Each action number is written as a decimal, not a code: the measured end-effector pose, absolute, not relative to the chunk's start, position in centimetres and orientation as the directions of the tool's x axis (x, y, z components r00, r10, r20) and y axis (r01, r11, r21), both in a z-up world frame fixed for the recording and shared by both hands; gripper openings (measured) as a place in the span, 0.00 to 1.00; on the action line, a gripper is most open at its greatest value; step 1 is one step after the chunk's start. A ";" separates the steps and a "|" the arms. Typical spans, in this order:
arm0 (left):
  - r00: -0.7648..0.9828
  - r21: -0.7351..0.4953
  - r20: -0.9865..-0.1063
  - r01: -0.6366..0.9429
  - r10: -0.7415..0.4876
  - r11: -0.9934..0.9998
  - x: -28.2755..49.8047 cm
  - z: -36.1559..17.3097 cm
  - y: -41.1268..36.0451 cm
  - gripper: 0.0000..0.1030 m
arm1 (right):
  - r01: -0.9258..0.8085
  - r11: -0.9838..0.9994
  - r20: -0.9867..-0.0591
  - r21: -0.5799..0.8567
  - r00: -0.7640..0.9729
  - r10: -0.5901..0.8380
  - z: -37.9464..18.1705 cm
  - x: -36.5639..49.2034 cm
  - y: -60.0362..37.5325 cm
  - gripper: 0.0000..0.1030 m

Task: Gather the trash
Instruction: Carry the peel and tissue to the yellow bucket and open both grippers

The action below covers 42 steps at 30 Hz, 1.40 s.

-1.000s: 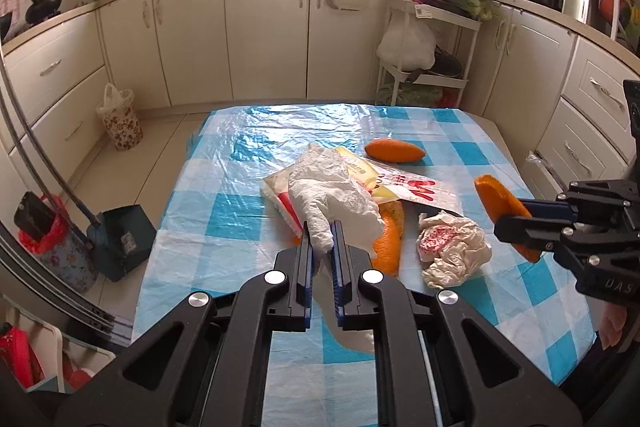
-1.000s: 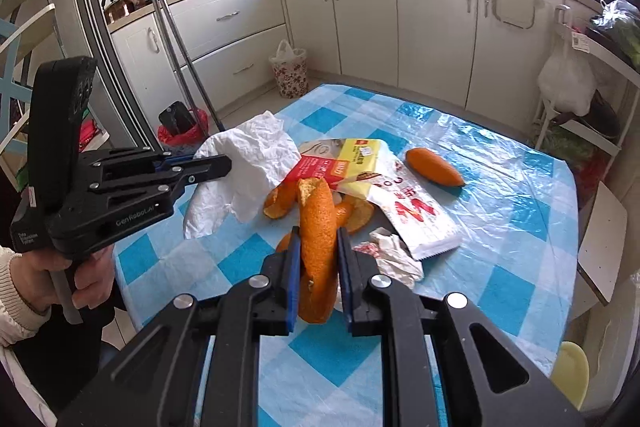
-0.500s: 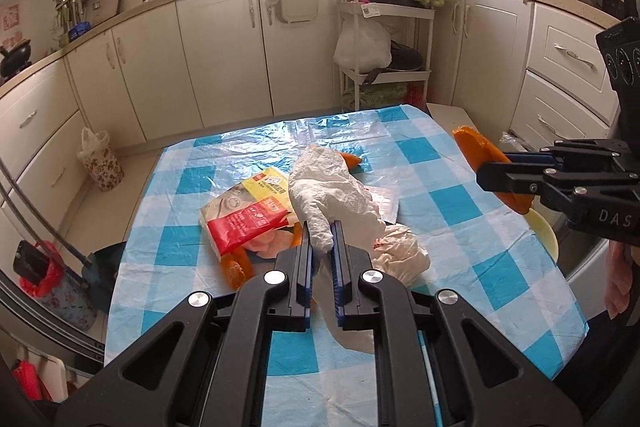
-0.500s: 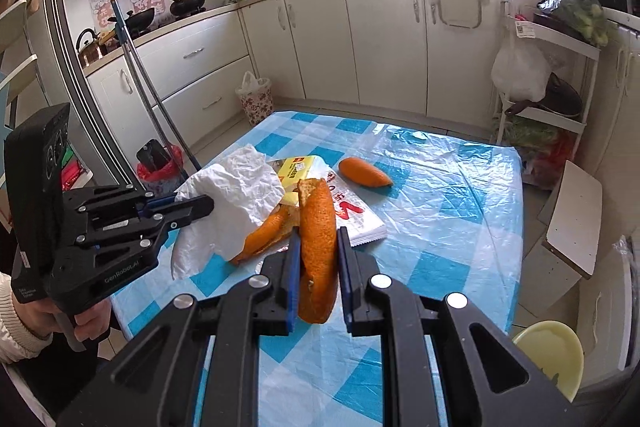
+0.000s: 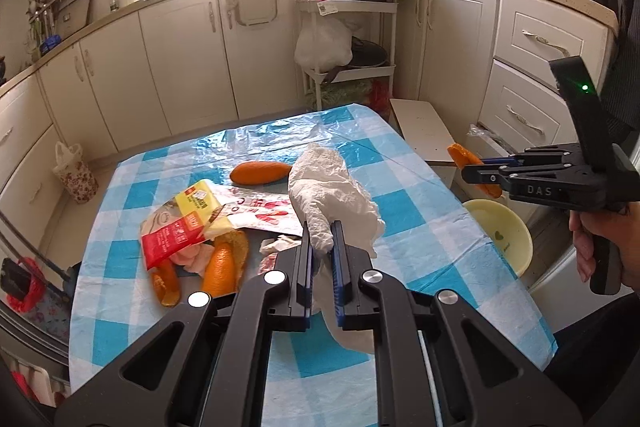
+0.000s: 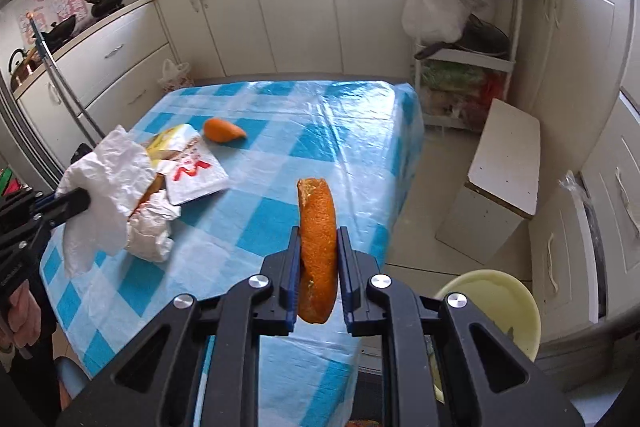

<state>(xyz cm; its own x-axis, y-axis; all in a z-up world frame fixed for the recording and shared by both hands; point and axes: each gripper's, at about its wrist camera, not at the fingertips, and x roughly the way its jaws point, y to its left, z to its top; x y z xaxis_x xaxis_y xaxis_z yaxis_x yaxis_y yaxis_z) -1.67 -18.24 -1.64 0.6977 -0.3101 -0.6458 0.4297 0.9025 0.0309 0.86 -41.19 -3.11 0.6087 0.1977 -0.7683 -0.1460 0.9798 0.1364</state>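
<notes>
Left wrist view only: red-and-yellow snack wrapper (image 5: 182,227) and orange peel halves (image 5: 222,265) lay left of centre on the blue-checked plastic-covered table (image 5: 420,227); a hand (image 5: 600,231) gripped the right tongs' handle at right edge.
Right wrist view only: white wooden stool (image 6: 496,179) at right, pale yellow plastic bin (image 6: 496,311) lower right on the floor.
Left tongs (image 5: 320,239): clenched on crumpled white tissue (image 5: 332,187), pointing down over table centre.
Right tongs (image 6: 319,247): grasping curved orange peel strip (image 6: 318,247), tilted down past the table's right edge, near the bin.
</notes>
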 end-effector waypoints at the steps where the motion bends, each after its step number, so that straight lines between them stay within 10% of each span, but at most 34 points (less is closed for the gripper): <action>1: 0.695 0.032 -0.646 0.438 -0.316 0.898 -1.8 -1.6 -18.9 0.08 | -0.133 0.982 -0.777 0.131 0.601 0.185 -3.5 1.0 -41.9 0.17; 23: 0.598 -0.014 -0.677 0.573 -0.429 0.819 -1.1 -2.9 -30.9 0.08 | 0.323 0.919 -0.920 0.225 0.380 0.092 -13.3 1.6 -55.9 0.20; 36: 0.451 -0.115 -0.739 0.648 -0.501 0.753 -0.1 -7.0 -41.1 0.08 | 0.527 0.795 -0.810 0.300 0.581 -0.080 -8.4 -1.2 -61.0 0.62; 42: 0.378 -0.133 -0.791 0.660 -0.480 0.739 1.2 -10.1 -47.2 0.09 | 0.581 0.759 -0.742 0.292 0.638 -0.203 -6.4 -2.4 -62.8 0.64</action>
